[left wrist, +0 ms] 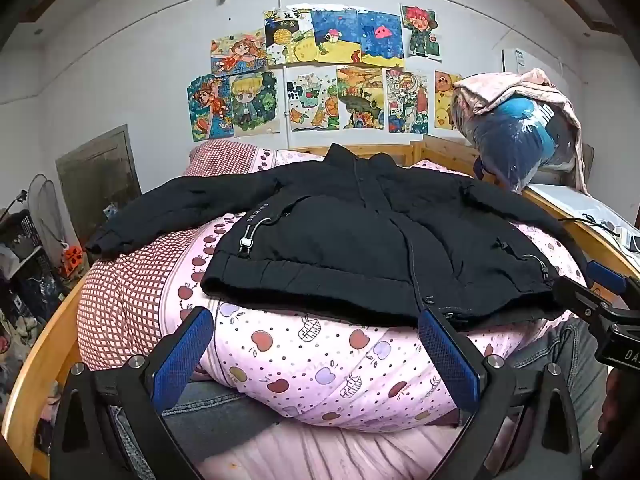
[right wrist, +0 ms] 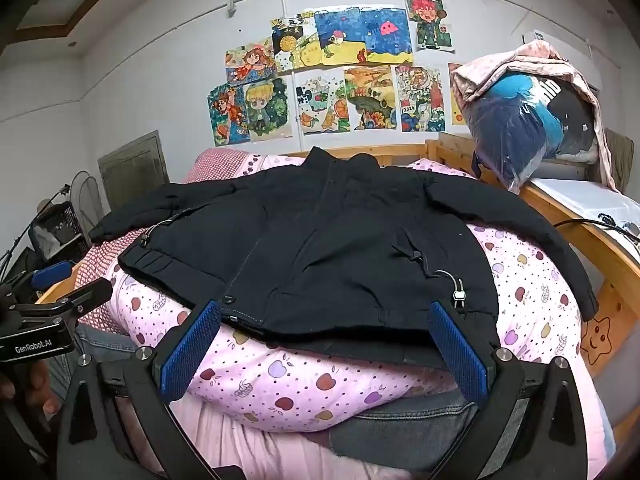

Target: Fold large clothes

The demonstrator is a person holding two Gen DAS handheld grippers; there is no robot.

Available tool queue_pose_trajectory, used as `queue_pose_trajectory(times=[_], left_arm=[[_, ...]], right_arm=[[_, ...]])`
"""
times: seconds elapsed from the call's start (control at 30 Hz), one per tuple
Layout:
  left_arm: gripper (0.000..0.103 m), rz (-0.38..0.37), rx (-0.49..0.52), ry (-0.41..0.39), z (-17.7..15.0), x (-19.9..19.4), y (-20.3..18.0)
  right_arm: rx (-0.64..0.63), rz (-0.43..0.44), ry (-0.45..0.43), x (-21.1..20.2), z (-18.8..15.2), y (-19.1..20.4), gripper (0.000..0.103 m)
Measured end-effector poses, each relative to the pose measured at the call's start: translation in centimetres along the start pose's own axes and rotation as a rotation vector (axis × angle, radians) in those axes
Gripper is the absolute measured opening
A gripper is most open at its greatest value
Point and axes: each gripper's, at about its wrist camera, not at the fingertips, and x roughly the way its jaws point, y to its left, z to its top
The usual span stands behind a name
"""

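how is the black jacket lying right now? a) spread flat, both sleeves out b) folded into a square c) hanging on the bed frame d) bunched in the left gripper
a: the black jacket lies flat on the apple-print quilt, sleeves out to both sides.

Near edge: open strip of pink apple-print quilt (left wrist: pixel 320 364) between the wide-open left gripper (left wrist: pixel 316 344) and the black jacket (left wrist: pixel 352 240) hem; passable.
Right gripper (right wrist: pixel 326 340): jaws wide apart, hem lying just ahead of them.
Left of frame: jacket sleeve overhangs the checked pillow (left wrist: pixel 120 304); wooden bed rail (left wrist: pixel 44 344) and floor clutter beyond.
Right of frame: wooden side rail (right wrist: pixel 592 240), cable on it.
Upper right: bagged bundle (right wrist: pixel 516 132) on the rail, crowding the shoulder.
Bottom: denim-clad knees (right wrist: pixel 404 428) under the quilt edge.
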Motion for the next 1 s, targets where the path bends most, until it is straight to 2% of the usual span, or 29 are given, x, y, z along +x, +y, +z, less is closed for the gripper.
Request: queue_pose_trajectory(times=[1.0], left_arm=[[0.103,-0.001,0.0,0.005,0.01,0.0,0.0]], right_arm=[[0.007,0.003,0.014,0.24,-0.55,0.11,0.102]])
